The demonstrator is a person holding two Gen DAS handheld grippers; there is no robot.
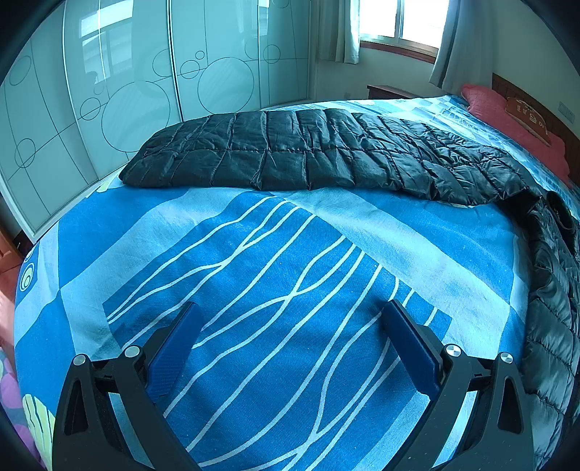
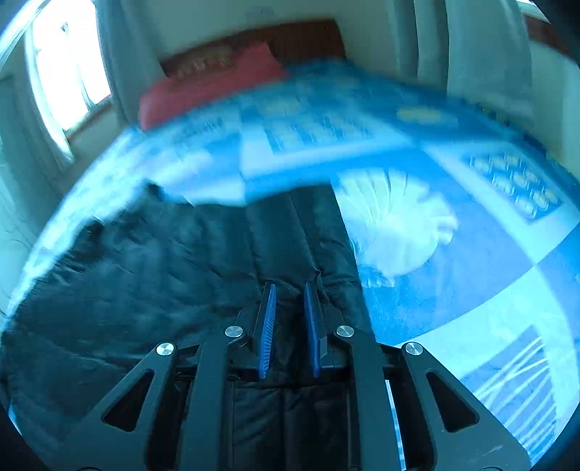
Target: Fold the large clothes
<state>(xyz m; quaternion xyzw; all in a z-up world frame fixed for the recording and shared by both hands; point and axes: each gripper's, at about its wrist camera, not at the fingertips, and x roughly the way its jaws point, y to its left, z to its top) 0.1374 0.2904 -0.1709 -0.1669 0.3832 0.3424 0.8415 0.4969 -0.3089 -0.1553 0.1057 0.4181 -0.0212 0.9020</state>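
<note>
A black quilted down coat [image 1: 290,152] lies spread across the far half of the blue patterned bed [image 1: 275,275], its right part curving down the right side. My left gripper [image 1: 290,308] is wide open and empty over bare bedsheet, well short of the coat. In the blurred right wrist view the coat [image 2: 145,275] lies under my right gripper [image 2: 290,286]. Its blue pads [image 2: 269,319] stand a narrow gap apart with black fabric between and below them; whether they pinch the coat is unclear.
A glass-fronted wardrobe [image 1: 127,90] stands beyond the bed's far edge. Red pillows [image 1: 514,123] and a wooden headboard [image 2: 304,36] are at the bed's head. A window with curtains [image 1: 398,25] is at the back.
</note>
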